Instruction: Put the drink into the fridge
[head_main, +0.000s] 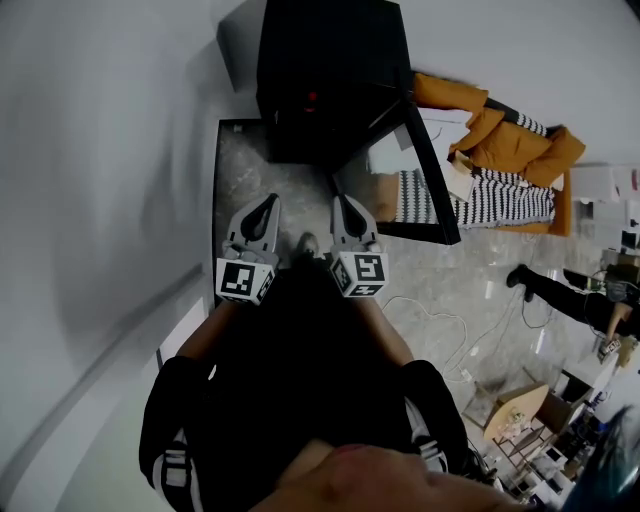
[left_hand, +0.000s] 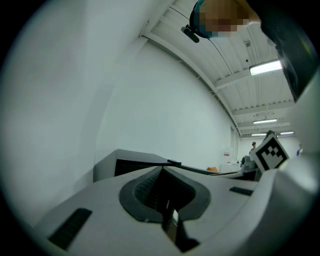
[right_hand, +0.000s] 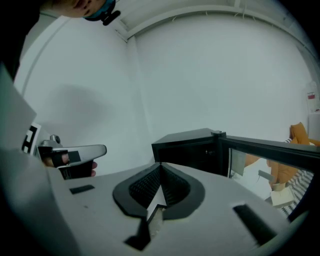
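Pointing left gripper (head_main: 268, 203) and right gripper (head_main: 341, 203) toward the open fridge (head_main: 330, 70) at upper centre, I am holding both jaws closed, empty: drink unseen.

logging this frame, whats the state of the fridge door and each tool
fridge door, open, swung wide
left tool, shut, nothing in it
right tool, shut, nothing in it
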